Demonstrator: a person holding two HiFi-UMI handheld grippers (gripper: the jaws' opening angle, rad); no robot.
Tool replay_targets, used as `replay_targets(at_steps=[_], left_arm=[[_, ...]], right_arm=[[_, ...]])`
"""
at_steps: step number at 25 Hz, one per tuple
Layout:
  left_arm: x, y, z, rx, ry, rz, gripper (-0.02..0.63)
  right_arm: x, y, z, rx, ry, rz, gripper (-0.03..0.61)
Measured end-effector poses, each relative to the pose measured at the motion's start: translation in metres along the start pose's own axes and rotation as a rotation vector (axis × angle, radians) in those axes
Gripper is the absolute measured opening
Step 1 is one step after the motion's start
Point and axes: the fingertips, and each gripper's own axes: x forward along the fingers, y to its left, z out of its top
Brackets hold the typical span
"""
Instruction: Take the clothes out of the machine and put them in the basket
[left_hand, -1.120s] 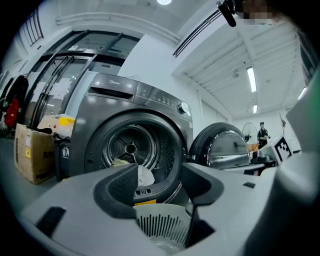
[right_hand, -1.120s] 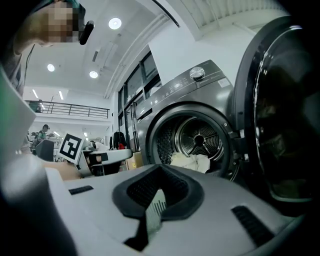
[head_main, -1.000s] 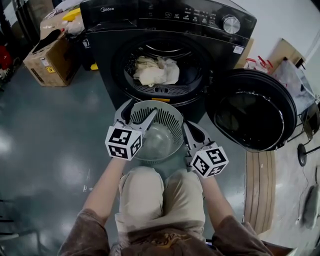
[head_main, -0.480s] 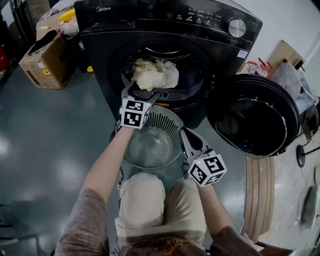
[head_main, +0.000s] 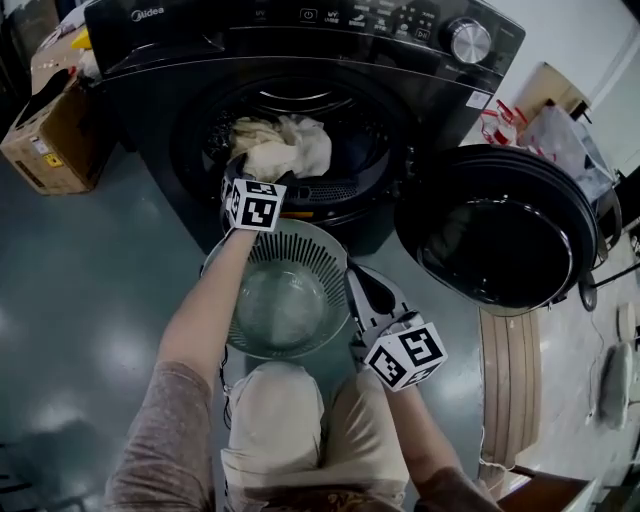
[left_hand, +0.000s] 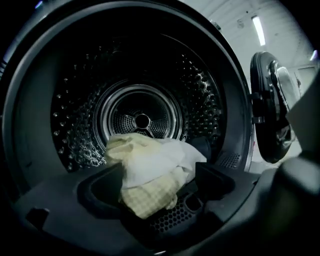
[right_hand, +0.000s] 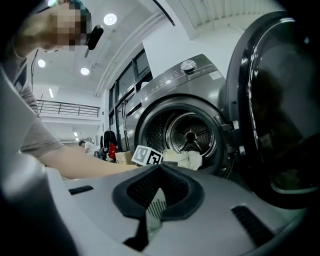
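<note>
Left gripper (left_hand: 157, 175), arm outstretched, jaws just opened, cloth (head_main: 285, 145) between; right gripper (right_hand: 159, 175) seemingly pinching basket (head_main: 300, 245).

Ceiling lamps (right_hand: 110, 19) glare above the right gripper (right_hand: 159, 172). The drum (left_hand: 142, 120) ahead of the left gripper (left_hand: 159, 175) is dim. Picture edges curve strongly.

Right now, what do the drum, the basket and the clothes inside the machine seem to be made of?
Drum: bare metal, probably stainless steel, shiny, with punched holes.
Basket: likely moulded plastic, pale grey and matte, with thin slats in its wall.
Clothes: soft woven fabric, maybe cotton; one white piece and one in a pale yellow check, both crumpled.
</note>
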Motion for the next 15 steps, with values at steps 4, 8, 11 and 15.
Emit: replay_targets(at_steps=[4, 8, 11, 15], left_arm=[[0.023, -0.004, -0.005, 0.039, 0.049, -0.008, 0.448], [0.036, -0.003, -0.014, 0.065, 0.106, 0.010, 0.431], [0.042, 0.000, -0.019, 0.084, 0.132, 0.026, 0.334], [0.045, 0.002, -0.022, 0.091, 0.152, 0.027, 0.260]], right_arm=[[0.003, -0.011, -0.005, 0.011, 0.006, -0.026, -0.003], [0.005, -0.020, -0.010, 0.012, 0.014, -0.047, -0.003], [0.005, -0.027, -0.010, 0.014, 0.015, -0.062, -0.003], [0.005, -0.031, -0.011, 0.012, 0.018, -0.071, -0.003]])
